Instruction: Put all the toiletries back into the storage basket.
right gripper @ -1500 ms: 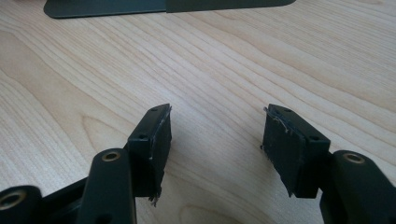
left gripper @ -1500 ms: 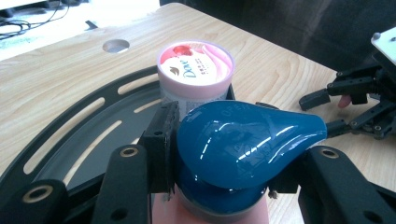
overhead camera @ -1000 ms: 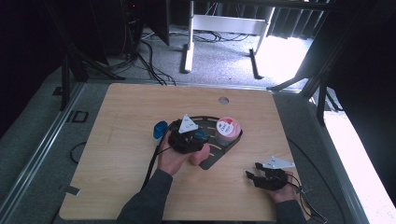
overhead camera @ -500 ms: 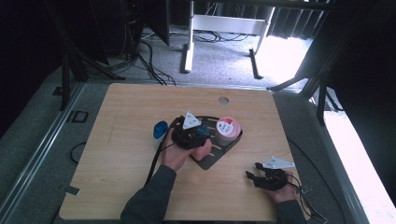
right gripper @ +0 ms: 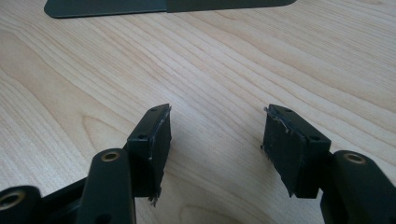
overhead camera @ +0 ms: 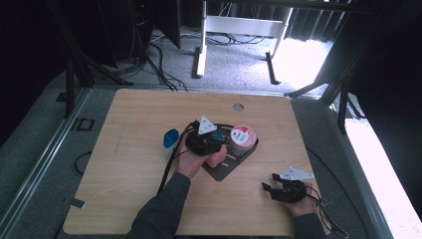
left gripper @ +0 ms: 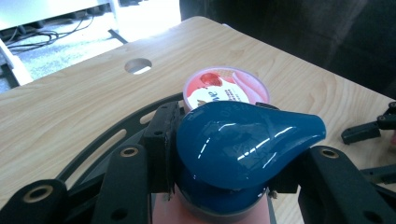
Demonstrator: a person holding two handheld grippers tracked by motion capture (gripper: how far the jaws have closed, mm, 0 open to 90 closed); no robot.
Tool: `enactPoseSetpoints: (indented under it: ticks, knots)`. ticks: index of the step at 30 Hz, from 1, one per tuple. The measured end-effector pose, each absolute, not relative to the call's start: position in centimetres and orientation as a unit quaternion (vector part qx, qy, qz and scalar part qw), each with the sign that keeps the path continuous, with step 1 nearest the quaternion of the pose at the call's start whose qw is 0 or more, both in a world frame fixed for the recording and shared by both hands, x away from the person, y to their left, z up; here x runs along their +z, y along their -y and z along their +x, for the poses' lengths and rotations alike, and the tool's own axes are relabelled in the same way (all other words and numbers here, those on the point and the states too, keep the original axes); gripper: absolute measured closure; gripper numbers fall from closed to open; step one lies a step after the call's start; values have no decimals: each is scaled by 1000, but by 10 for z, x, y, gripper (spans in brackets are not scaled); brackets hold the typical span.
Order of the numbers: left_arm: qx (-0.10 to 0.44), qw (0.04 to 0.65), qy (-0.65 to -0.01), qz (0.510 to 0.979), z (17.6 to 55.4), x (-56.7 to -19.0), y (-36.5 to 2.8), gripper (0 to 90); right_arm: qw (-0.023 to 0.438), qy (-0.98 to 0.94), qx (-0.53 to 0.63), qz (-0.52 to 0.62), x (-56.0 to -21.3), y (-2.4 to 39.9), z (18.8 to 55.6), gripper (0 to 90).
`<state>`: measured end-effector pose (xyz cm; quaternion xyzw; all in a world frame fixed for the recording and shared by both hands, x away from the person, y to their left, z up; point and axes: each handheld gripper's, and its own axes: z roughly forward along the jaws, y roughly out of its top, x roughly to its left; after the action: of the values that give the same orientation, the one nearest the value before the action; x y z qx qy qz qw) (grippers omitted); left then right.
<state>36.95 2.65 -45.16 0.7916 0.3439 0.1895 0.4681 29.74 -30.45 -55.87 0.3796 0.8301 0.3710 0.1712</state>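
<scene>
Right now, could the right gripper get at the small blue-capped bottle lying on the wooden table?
Probably not easily: the blue-capped bottle lies beyond the left gripper and its forearm, while the open right gripper rests near the opposite front corner.

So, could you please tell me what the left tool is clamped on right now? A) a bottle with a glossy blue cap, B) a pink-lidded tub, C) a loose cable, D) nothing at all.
A: in the left gripper view the left tool has its pads pressed on either side of the blue-capped bottle, while the pink-lidded tub sits free on the black tray beyond it.
</scene>
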Motion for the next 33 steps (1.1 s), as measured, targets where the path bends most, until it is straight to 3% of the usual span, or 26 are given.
enactPoseSetpoints:
  ticks: [33]
  knots:
    - [211,452,-374,782,407,-457,-18,530,171,-831,371,377,-559,305,298,411]
